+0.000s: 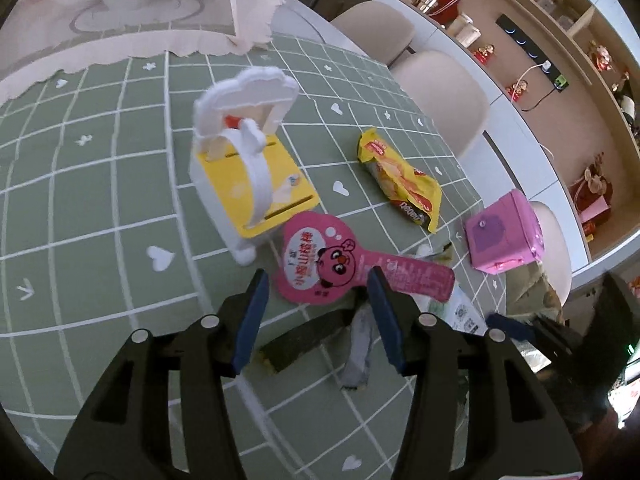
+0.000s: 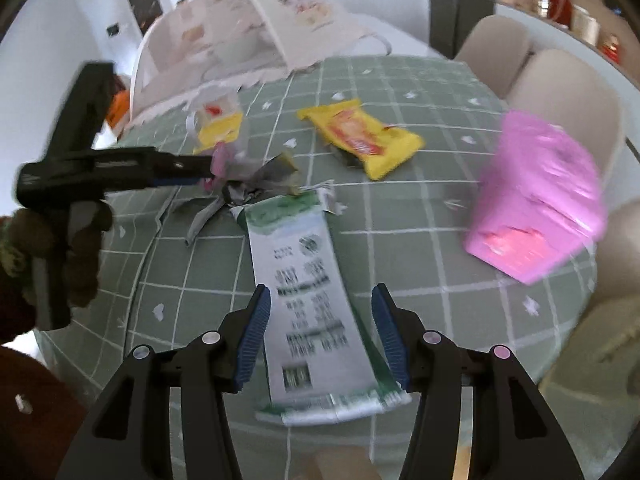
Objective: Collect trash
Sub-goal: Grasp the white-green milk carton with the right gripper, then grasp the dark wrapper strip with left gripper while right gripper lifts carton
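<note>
**Wrappers scattered on green table**

Left wrist view: left gripper [image 1: 318, 284] with fingers spread over one pink wrapper [image 1: 332, 266]; one yellow wrapper [image 1: 400, 178] lies beyond, apart.

Right wrist view: right gripper [image 2: 322, 304] spread, astride one green-white wrapper [image 2: 316, 304] on the tablecloth [image 2: 420, 240].

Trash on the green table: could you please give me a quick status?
Both grippers open, left gripper over pink wrapper, right gripper astride white-green wrapper. Yellow wrapper untouched. Nothing blocking.
</note>
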